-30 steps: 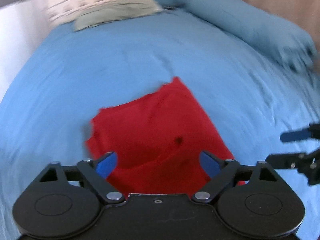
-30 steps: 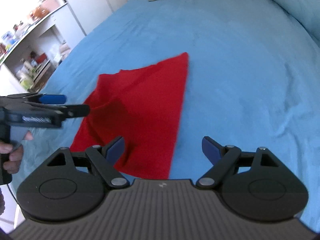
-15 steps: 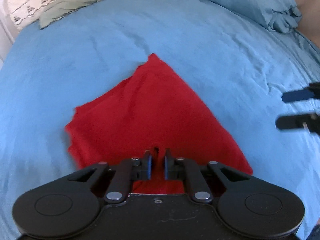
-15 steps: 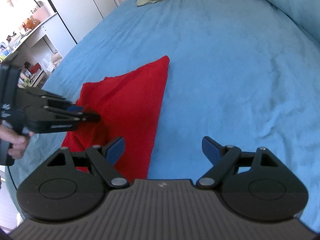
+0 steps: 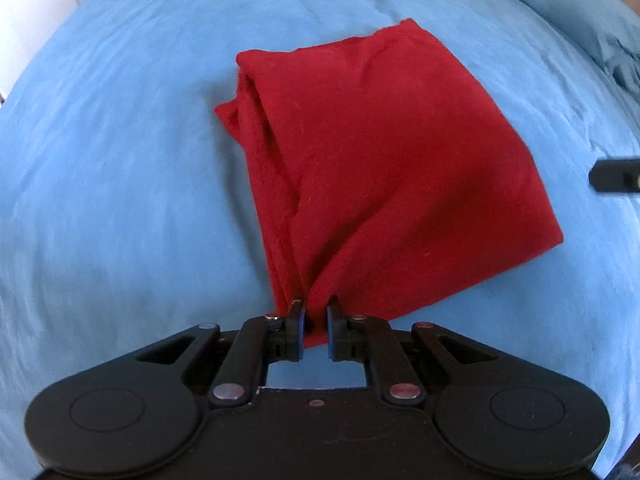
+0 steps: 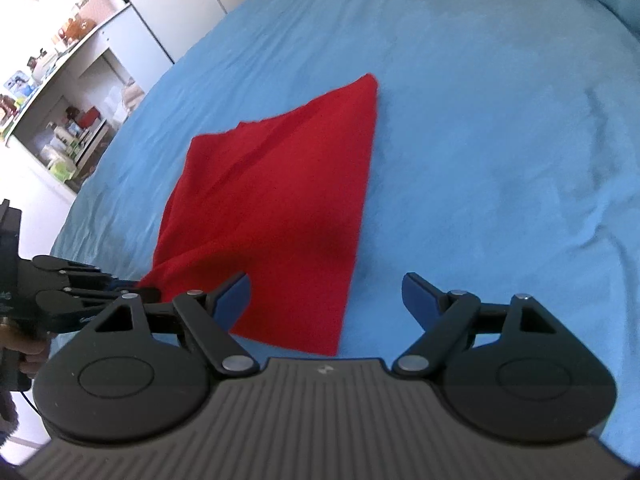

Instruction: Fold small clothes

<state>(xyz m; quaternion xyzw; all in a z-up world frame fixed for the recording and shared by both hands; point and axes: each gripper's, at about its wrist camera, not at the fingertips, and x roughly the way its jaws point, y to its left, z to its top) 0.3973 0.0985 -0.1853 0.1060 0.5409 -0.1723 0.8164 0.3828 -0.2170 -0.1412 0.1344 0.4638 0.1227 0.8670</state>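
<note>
The left tool (image 5: 313, 322) pinched the red cloth's (image 5: 384, 168) near corner (lifted off the blue bed (image 5: 120, 180)) while the right tool (image 6: 326, 294) gaped wide.

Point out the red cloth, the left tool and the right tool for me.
red cloth (image 5: 392, 152): left wrist view, middle of the top layer.
left tool (image 5: 314, 334): left wrist view, between its fingertips, shut on the cloth's corner.
right tool (image 6: 326, 298): right wrist view, between its open fingertips.

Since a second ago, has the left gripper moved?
Yes. The left gripper came in from beside the red cloth, shut on its near-left corner, and is lifting it off the blue bedsheet.
</note>
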